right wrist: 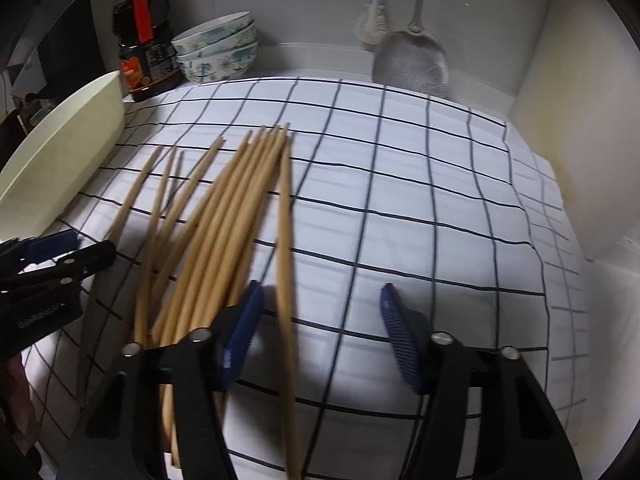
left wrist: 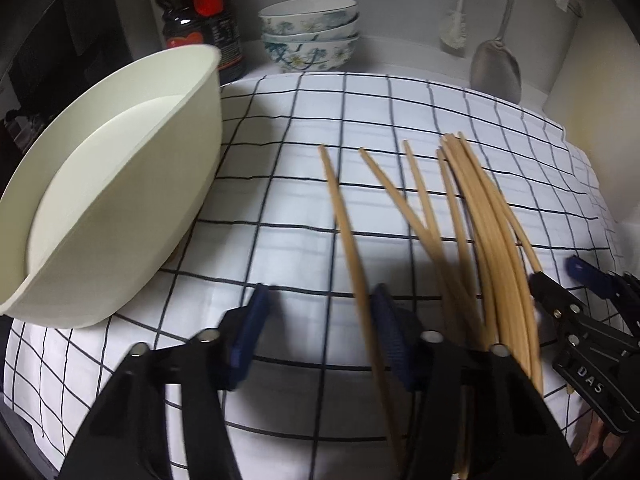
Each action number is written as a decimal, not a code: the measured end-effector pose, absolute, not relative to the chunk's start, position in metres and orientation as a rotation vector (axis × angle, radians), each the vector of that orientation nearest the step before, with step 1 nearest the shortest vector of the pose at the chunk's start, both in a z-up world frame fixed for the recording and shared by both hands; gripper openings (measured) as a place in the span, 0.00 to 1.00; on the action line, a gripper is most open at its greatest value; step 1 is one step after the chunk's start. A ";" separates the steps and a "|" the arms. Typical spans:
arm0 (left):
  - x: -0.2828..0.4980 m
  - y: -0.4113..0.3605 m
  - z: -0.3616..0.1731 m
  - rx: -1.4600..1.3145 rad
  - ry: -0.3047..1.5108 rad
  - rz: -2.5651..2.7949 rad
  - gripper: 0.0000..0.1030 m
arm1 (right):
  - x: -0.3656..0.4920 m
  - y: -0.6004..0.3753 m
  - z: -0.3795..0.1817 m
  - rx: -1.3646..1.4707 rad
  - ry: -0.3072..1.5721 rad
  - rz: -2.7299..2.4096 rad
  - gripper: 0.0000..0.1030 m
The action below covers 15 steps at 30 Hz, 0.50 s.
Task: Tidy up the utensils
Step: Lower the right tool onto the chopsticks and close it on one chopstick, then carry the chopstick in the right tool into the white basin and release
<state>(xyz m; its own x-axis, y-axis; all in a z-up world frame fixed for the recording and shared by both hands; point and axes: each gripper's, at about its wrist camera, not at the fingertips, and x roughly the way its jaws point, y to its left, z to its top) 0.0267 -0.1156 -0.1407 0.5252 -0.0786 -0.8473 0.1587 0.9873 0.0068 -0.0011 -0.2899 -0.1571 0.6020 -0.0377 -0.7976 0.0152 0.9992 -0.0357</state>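
Fanning across the checked cloth [right wrist: 400,184] on the bench, the chopsticks [right wrist: 224,208] lie between my left gripper [left wrist: 320,332] and right gripper [right wrist: 320,332], both with fingers apart and gripping nothing, beside the cream tub [left wrist: 120,184].

- A cloth [right wrist: 400,200] covered the desk.
- The chopsticks [right wrist: 224,208] lay fanned on the cloth, tips toward the back wall.
- A basin [left wrist: 120,184] sat at the cloth's left edge, left of the chopsticks.
- Behind the basin stood a bottle [right wrist: 144,40]; just to its right, stacked bowls [right wrist: 218,46].
- A ladle [right wrist: 412,60] and a brush [right wrist: 372,20] hung at the back wall, right of the bowls.
- The left gripper [left wrist: 320,316] stood left of the bundle, the right gripper [right wrist: 320,320] to its right.
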 end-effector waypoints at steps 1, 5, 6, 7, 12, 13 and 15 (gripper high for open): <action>0.026 -0.118 -0.140 0.088 1.009 -0.156 0.29 | 0.000 -0.289 -0.157 -0.021 0.925 -0.019 0.41; 0.026 -0.125 -0.139 0.100 1.015 -0.189 0.09 | 0.003 -0.283 -0.156 -0.043 0.926 -0.004 0.06; 0.026 -0.125 -0.140 0.101 1.016 -0.193 0.08 | 0.004 -0.283 -0.156 -0.047 0.927 -0.014 0.06; 0.026 -0.125 -0.140 0.100 1.018 -0.198 0.07 | 0.005 -0.285 -0.156 -0.035 0.928 -0.011 0.06; 0.028 -0.122 -0.140 0.076 1.045 -0.223 0.07 | -0.001 -0.294 -0.154 0.034 0.933 -0.024 0.06; 0.028 -0.122 -0.139 0.070 1.050 -0.229 0.07 | -0.003 -0.298 -0.153 0.061 0.932 -0.029 0.06; 0.026 -0.121 -0.135 0.067 1.052 -0.242 0.07 | -0.009 -0.304 -0.149 0.109 0.926 -0.039 0.06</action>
<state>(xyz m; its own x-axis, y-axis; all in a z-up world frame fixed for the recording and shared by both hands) 0.0260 -0.1215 -0.1347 0.4721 -0.1655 -0.8659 0.2289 0.9715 -0.0608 -0.0085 -0.3039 -0.1489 0.6005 0.0138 -0.7995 0.0802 0.9938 0.0774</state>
